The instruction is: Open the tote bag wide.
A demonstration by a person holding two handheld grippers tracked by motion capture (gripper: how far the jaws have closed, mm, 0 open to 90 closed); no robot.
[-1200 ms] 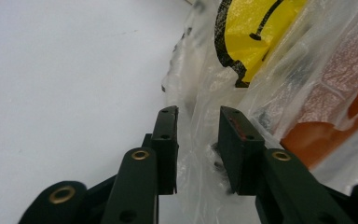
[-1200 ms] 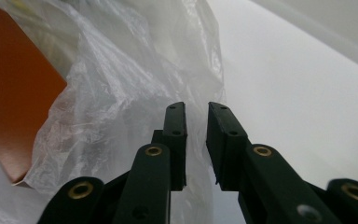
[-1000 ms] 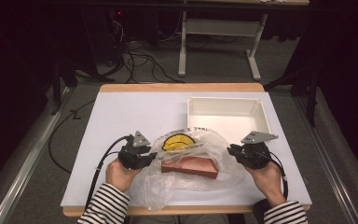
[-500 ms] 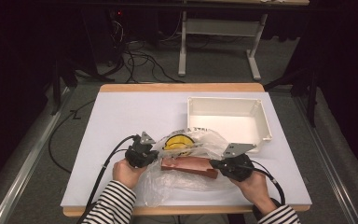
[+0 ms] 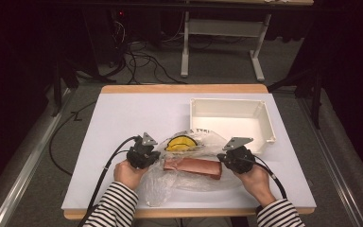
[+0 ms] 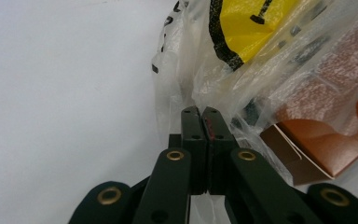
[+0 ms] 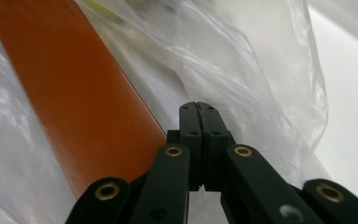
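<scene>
High view: I see my left gripper (image 5: 147, 155) and right gripper (image 5: 230, 158) flanking the clear plastic bag (image 5: 170, 182), brown box (image 5: 193, 167) between them.

Left gripper view: jaws closed, pinching bag film at the tips.

Right gripper view: jaws closed on film; box just left.

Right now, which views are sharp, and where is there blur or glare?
High view: table bright and sharp, surroundings dark. Left gripper view: jaws crisp, bag beyond them soft. Right gripper view: box and bag blurred, with pale sheen on the plastic.
</scene>
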